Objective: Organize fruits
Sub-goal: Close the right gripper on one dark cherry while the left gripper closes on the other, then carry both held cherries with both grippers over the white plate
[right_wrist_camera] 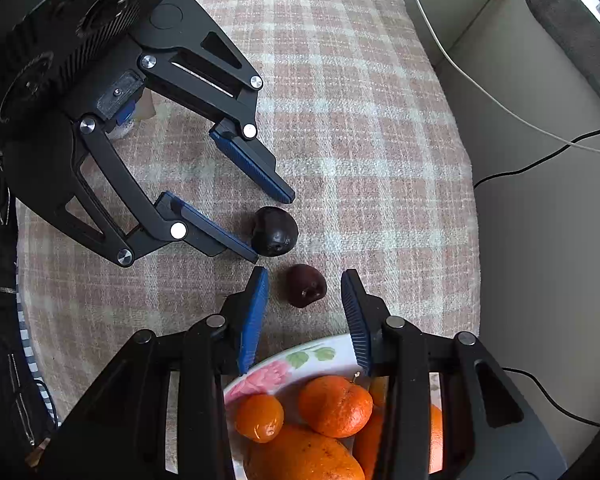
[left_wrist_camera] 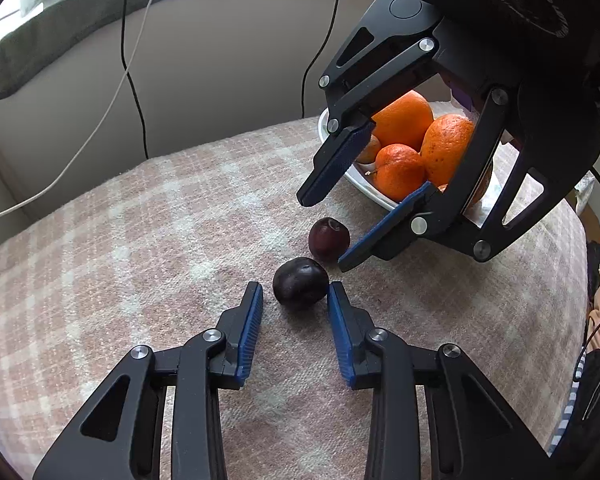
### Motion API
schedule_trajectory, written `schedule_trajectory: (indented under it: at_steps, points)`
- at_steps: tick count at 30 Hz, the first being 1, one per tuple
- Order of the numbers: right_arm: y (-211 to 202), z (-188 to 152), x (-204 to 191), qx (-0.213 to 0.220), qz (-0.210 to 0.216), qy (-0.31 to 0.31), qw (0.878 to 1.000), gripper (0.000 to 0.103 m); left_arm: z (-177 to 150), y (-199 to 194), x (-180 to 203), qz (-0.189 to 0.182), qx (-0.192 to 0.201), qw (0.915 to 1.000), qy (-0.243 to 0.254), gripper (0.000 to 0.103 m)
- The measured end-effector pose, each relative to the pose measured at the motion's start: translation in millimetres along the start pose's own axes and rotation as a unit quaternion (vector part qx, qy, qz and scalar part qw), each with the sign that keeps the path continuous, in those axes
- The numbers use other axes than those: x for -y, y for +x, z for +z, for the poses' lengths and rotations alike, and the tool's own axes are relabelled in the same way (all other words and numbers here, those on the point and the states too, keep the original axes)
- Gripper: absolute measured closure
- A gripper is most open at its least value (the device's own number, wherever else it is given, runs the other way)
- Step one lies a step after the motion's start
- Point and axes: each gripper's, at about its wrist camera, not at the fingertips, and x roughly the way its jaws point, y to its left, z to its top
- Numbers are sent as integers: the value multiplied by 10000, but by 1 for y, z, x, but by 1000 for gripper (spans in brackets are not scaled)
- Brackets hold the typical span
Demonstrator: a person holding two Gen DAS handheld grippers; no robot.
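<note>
Two dark plums lie on a pink checked cloth [left_wrist_camera: 140,240]. The darker plum [left_wrist_camera: 300,283] [right_wrist_camera: 275,231] sits just ahead of my open left gripper [left_wrist_camera: 295,290], close to its right fingertip. The redder plum [left_wrist_camera: 329,238] [right_wrist_camera: 306,285] lies between the open fingers of my right gripper [right_wrist_camera: 305,276], which shows from outside in the left wrist view [left_wrist_camera: 322,232]. My left gripper also shows in the right wrist view [right_wrist_camera: 272,228]. A white floral plate [right_wrist_camera: 292,360] [left_wrist_camera: 364,180] holds several oranges [left_wrist_camera: 404,120] [right_wrist_camera: 334,406] behind the right gripper.
A beige sofa back [left_wrist_camera: 220,60] with a white cable [left_wrist_camera: 112,100] and black cables [left_wrist_camera: 134,80] rises behind the cloth. A grey cushion edge [left_wrist_camera: 60,28] runs along the top. Dark clothing [right_wrist_camera: 4,320] lies at the cloth's side.
</note>
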Motion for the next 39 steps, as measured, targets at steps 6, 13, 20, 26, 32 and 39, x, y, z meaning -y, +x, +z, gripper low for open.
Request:
schedule_trajectory:
  at_steps: [6, 13, 20, 26, 32, 39]
  points:
    - [13, 0, 18, -108, 306, 65, 9995, 75, 2, 0, -8, -139, 56, 9998, -120, 77]
    - [17, -9, 31, -36, 455, 175, 9988, 77, -14, -6, -11, -167, 125, 9996, -210, 78]
    - [15, -10, 22, 8, 455, 230, 9987, 77, -18, -14, -22, -122, 159, 9994, -289, 79]
    - [5, -7, 9, 153, 399, 299, 9986, 77, -27, -28, -20, -63, 220, 9989, -409, 79]
    - [-13, -4, 1, 294, 313, 365, 9984, 77, -33, -46, -17, 1, 310, 9985, -448, 79]
    - [-34, -12, -10, 419, 177, 503, 9977, 77, -35, -66, -5, 44, 424, 9984, -383, 79]
